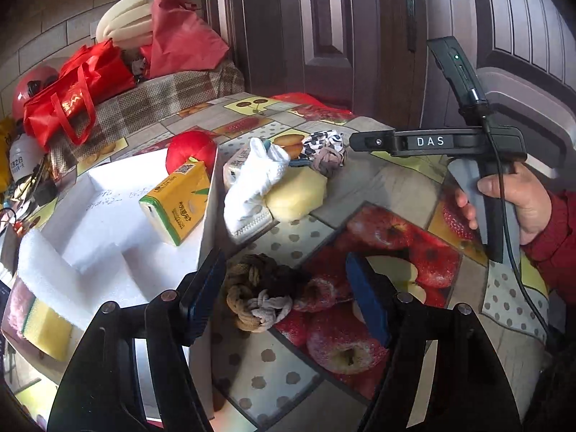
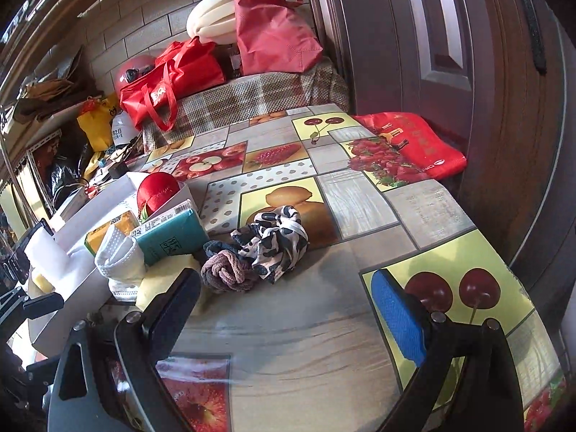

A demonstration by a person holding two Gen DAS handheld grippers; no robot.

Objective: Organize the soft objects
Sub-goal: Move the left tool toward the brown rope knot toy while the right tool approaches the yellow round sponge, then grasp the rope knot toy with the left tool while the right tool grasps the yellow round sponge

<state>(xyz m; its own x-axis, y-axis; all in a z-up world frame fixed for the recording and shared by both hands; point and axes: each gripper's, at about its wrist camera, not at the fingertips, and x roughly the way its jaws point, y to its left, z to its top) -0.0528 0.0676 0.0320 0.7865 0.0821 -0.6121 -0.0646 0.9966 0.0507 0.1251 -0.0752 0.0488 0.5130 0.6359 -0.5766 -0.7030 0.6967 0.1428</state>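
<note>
My left gripper (image 1: 288, 295) is open, its jaws either side of a brown and grey knotted rope toy (image 1: 257, 293) lying on the fruit-print table (image 1: 396, 187) beside a white box (image 1: 118, 223). The box holds a yellow tissue pack (image 1: 178, 203), a red ball (image 1: 190, 149) and white foam (image 1: 46, 266). A white glove (image 1: 255, 180), a yellow sponge (image 1: 298, 194) and a black-and-white scrunchie (image 1: 322, 144) lie behind. My right gripper (image 2: 288, 309) is open above bare table, near the scrunchie (image 2: 277, 241) and a pink-grey knotted piece (image 2: 226, 270). A teal pack (image 2: 169, 237) leans there.
A red bag (image 2: 410, 144) lies at the table's far right edge by a brown door (image 2: 468, 54). Red bags (image 2: 172, 79), a pink helmet (image 2: 135, 68) and cream foam (image 2: 216, 21) pile on a checked bench behind. A yellow-green sponge (image 1: 46, 327) sits near the box.
</note>
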